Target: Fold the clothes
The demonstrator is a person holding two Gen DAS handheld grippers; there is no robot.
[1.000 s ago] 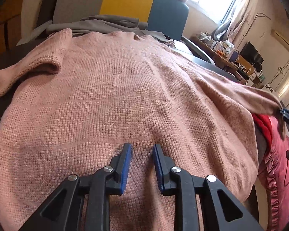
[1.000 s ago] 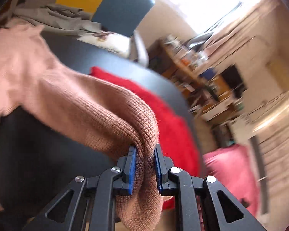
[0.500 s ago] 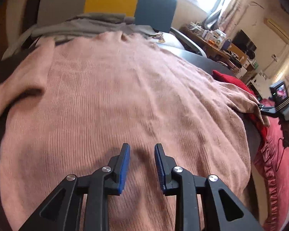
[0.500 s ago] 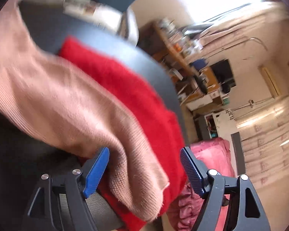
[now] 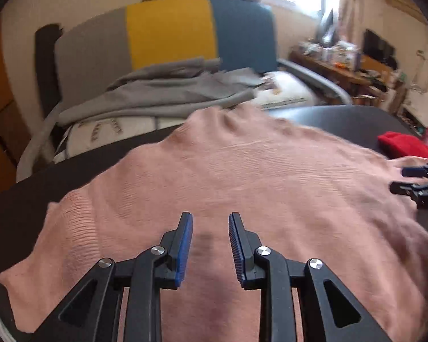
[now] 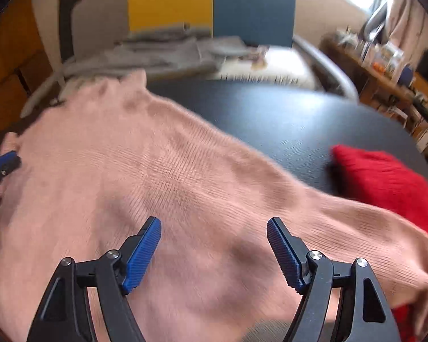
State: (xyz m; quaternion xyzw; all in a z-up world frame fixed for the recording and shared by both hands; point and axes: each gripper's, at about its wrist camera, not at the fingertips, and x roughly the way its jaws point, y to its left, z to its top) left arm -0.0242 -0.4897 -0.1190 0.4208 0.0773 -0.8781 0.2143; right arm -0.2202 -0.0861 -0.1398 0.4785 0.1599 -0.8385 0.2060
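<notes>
Released since a second ago, the pink sweater (image 6: pixel 168 176) lies spread on the dark tabletop (image 6: pixel 285 119), sleeve over a red garment (image 6: pixel 385 176). Right gripper (image 6: pixel 214 245) jaws gape wide; left gripper (image 5: pixel 210 245) jaws narrowly apart, both empty above it.

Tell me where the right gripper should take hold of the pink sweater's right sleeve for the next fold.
Probably grip the sleeve near its cuff end, where it drapes over the red garment. Come from the right edge, jaws across the sleeve's width: it lies as a narrow raised band there, clear of the pink sweater's body. The right gripper is already open.
</notes>
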